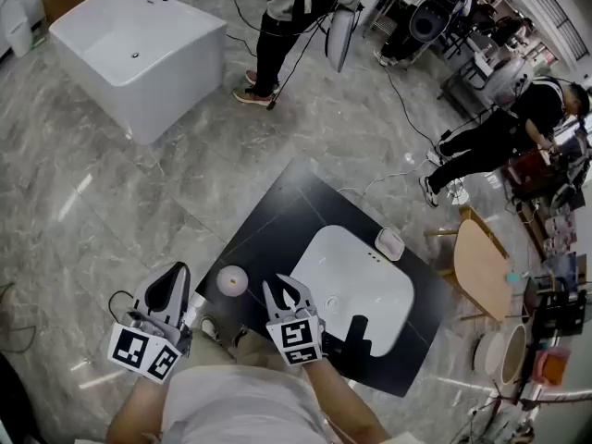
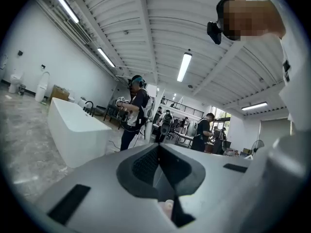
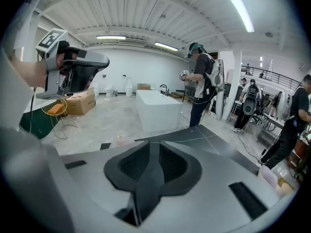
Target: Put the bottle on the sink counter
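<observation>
A small pinkish-white bottle (image 1: pixel 231 280), seen from above, stands on the near left corner of the black sink counter (image 1: pixel 277 211). It is apart from both grippers. My left gripper (image 1: pixel 178 274) hangs just left of the counter, over the floor, with its jaws together and nothing between them (image 2: pixel 159 148). My right gripper (image 1: pixel 285 287) hovers over the counter's near edge, right of the bottle and beside the white basin (image 1: pixel 365 285). Its jaws meet with nothing in them (image 3: pixel 150 144). In the right gripper view the bottle (image 3: pixel 119 139) peeks over the left jaw.
A black faucet (image 1: pixel 356 333) stands at the basin's near side, and a small white item (image 1: pixel 389 242) lies on the counter's far edge. A white bathtub (image 1: pixel 139 44) is at far left. People, cables and a round wooden table (image 1: pixel 481 268) are to the right.
</observation>
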`<state>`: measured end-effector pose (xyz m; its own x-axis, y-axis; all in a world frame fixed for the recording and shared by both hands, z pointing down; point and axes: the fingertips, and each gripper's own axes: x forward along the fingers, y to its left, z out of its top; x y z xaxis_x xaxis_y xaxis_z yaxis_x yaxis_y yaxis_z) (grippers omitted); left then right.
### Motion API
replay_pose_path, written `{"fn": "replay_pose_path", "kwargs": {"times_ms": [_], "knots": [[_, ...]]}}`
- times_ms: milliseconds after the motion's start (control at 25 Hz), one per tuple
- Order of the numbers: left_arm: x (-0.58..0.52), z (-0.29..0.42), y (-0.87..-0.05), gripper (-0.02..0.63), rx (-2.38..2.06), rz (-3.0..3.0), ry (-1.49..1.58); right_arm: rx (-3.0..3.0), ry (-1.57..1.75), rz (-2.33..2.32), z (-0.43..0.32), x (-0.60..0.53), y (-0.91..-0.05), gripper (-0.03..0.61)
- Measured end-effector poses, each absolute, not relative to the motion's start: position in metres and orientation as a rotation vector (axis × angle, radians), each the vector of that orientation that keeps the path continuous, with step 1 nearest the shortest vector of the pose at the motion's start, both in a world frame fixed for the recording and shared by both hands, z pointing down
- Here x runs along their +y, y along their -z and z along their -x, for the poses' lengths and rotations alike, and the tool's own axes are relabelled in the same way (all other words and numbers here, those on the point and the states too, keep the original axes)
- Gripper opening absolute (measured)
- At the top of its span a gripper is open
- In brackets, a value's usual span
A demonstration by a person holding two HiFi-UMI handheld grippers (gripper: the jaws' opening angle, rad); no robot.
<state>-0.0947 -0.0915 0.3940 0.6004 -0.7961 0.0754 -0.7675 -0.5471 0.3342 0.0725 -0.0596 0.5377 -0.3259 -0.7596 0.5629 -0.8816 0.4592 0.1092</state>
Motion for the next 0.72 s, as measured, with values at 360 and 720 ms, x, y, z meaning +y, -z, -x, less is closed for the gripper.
{"fn": "replay_pose_path", "kwargs": {"times_ms": [360,720], "knots": [[-0.097,0.092,-0.352,0.014,-1.294,-2.559,0.164,-2.196,-0.321,-1.565,-0.108,-0.091,-0.485,0.009],[-0.104,0.099,-0.312,0.014,-1.345,-2.596,0.202,-2.270,-0.269,-1.727,-0.140,-0.121,-0.408,0.009]]}}
